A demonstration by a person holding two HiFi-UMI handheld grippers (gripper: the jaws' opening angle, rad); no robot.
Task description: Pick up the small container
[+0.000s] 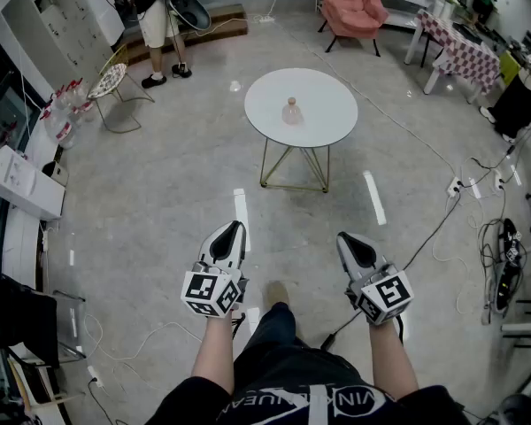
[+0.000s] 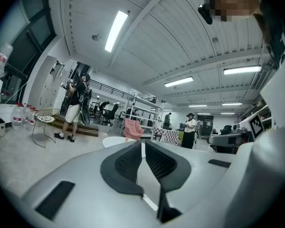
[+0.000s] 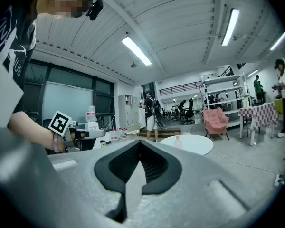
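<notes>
Presently, the small container [image 1: 290,112] is found upright near the middle of the round white table [image 1: 327,91], well apart from both grippers. It is judged to be light; it appears translucent and narrower at the neck than at the body. Whether it is glass or plastic cannot be told. A smooth, possibly slippery wall is to be expected, and the piece is likely to be tipped by a sideways knock. Hold is best taken across the wider lower body, below the neck, with moderate pressure only.

From the left, a white box [image 1: 18,182] and a row of water bottles [image 1: 60,104] are noted along the wall. A wire chair [image 1: 113,82] and a standing person [image 1: 155,11] follow, all well clear of the table. The left gripper [image 1: 236,228] is held low over the floor, its jaws clenched together with nothing between them. White tape strips [image 1: 240,209] are marked on the floor between the grippers and the table's thin gold legs [image 1: 292,162]. The right gripper [image 1: 343,237] is likewise pressed closed and empty.

Further right, a cable [image 1: 434,228] is laid across the floor to power strips [image 1: 456,187]; it is judged the only trip risk on the approach. A pink armchair [image 1: 350,3] and a checked-cloth table [image 1: 465,56] are set beyond. No obstruction is seen on the tabletop itself. The jaws of the chosen gripper will have to be opened before any grasp.
</notes>
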